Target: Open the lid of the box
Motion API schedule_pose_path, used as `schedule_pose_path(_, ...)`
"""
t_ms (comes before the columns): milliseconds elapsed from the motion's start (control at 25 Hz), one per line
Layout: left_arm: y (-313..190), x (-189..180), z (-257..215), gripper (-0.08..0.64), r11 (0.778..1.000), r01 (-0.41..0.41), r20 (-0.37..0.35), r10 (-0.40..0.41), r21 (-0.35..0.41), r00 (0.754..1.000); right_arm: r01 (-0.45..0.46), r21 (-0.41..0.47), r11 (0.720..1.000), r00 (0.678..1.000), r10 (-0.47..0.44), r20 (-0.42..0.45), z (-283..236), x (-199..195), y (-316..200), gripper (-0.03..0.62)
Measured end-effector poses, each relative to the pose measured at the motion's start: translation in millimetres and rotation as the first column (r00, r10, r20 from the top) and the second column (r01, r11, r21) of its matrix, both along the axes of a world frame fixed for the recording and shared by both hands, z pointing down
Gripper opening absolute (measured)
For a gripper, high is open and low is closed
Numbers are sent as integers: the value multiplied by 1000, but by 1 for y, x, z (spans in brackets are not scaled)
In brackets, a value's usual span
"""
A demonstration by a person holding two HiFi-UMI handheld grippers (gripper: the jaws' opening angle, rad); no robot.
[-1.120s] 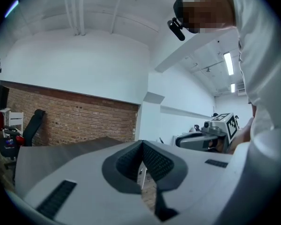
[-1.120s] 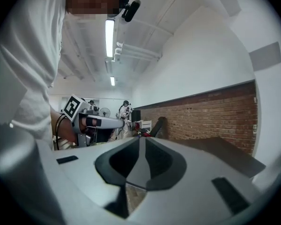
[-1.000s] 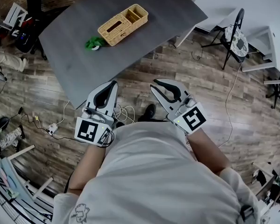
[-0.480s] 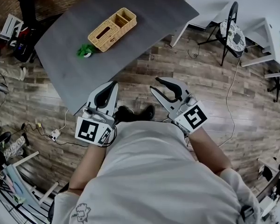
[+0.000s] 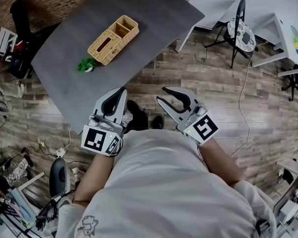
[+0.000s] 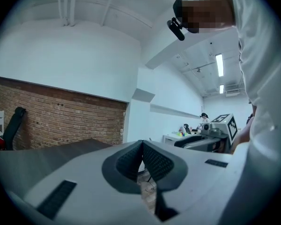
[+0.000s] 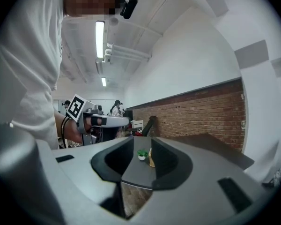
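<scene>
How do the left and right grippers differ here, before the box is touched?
The left gripper's jaws meet at the tips; the right gripper's stand apart. The wicker box shows between the right gripper's jaws; only floor shows below the left gripper's. Both are empty, away from the box.

No word, number or brand can be read anywhere. The only sign-like marks are black-and-white square code patterns with no letters in them. One is on the left marker cube (image 5: 97,138) of the left gripper (image 5: 121,89), just above the left edge of the person's white shirt (image 5: 159,182). The other is on the right marker cube (image 5: 202,128) of the right gripper (image 5: 161,94), just above the shirt's right edge. A small outline drawing (image 5: 84,226) sits low on the shirt's left side; any lettering in it is too small to tell.
</scene>
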State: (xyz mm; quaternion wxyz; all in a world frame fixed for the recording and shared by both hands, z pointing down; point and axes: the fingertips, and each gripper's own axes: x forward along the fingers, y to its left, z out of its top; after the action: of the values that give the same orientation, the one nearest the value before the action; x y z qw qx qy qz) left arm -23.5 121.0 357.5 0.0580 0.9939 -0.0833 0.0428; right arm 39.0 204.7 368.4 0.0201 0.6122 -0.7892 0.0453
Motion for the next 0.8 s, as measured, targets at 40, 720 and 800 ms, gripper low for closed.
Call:
schedule_pose_path(40, -5, 3, 0, 11, 1000, -4, -5, 4, -2, 1000, -7, 1, 1000, 1000, 7, -9, 0, 3, -5, 124)
schedule_pose_path(720, -164, 10, -7, 11, 1000, 6, -33, -6, -3, 999, 64, 18, 998, 997, -64, -50, -14, 6, -176, 126)
schedule_pose_path(800, -179, 4, -6, 11, 1000, 17, -31, -18, -7, 999, 90, 12, 996, 995, -90, -44, -14, 0, -194, 126)
